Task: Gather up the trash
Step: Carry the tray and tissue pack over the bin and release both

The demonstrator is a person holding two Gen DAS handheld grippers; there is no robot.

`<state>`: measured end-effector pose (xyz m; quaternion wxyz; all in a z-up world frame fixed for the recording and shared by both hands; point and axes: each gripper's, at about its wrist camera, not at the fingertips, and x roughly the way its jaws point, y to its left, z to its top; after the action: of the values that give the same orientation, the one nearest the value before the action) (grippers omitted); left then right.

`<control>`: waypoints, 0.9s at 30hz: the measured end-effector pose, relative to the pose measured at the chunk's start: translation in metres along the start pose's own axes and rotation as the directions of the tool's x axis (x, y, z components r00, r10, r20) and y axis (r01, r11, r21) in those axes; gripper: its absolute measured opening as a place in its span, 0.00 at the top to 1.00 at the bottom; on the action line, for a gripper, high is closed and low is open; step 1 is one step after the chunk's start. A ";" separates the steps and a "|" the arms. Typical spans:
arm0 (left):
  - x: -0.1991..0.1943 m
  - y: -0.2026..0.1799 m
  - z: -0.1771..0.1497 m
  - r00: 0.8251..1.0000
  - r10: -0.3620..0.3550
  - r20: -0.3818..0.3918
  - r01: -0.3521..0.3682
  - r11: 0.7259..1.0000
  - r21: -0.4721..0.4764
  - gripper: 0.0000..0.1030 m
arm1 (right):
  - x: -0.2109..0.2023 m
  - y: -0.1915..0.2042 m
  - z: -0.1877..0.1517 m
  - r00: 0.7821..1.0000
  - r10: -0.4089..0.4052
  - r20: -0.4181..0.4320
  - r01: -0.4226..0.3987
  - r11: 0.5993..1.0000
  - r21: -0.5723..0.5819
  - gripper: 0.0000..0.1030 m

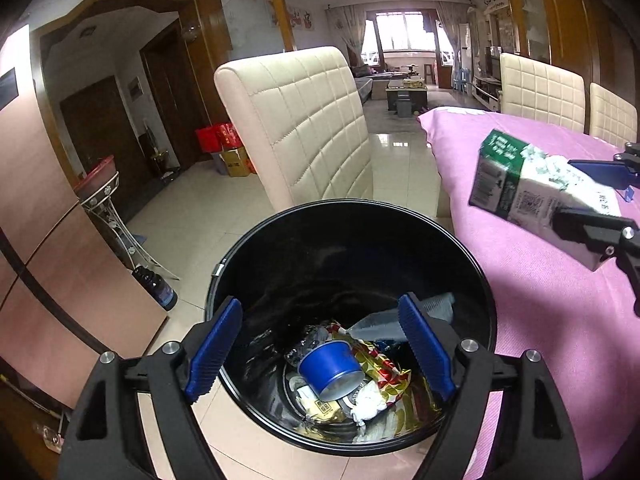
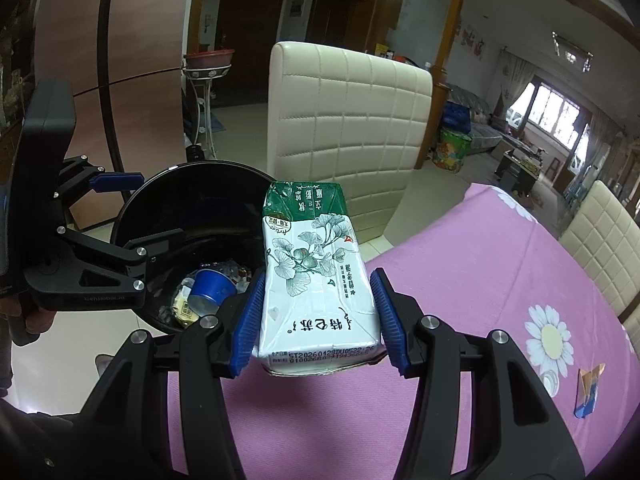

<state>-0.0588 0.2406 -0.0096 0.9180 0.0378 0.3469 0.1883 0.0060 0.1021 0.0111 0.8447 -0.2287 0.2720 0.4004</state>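
Now the milk carton (image 2: 318, 280) sits clamped in the right gripper (image 2: 316, 316), above the pink desk (image 2: 460, 280), just beside the black bin (image 1: 486, 300). Released early, it may miss. The left gripper (image 1: 320, 356) gapes empty above the bin.

Green-white milk carton (image 2: 316, 276) held above table, black bin (image 1: 352, 240) w/ trash

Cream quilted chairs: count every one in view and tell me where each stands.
3. One cream quilted chair stands right behind the black round trash bin; two more line the far side of the pink-clothed table. Others may be hidden.
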 end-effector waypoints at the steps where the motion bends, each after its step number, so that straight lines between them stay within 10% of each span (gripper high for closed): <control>1: -0.001 0.002 0.000 1.000 0.006 0.004 -0.006 1.000 -0.002 0.23 | 0.002 0.003 0.002 1.000 0.004 -0.001 -0.004 1.000 -0.008 0.48; 27: 0.001 0.022 -0.004 0.999 0.050 -0.006 -0.050 0.998 -0.042 0.23 | 0.025 0.046 0.022 0.997 0.079 0.000 -0.079 0.993 -0.088 0.41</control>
<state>-0.0676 0.2608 -0.0086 0.9128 0.0265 0.3442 0.2184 -0.0113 0.1550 0.0040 0.8177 -0.2538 0.2616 0.4456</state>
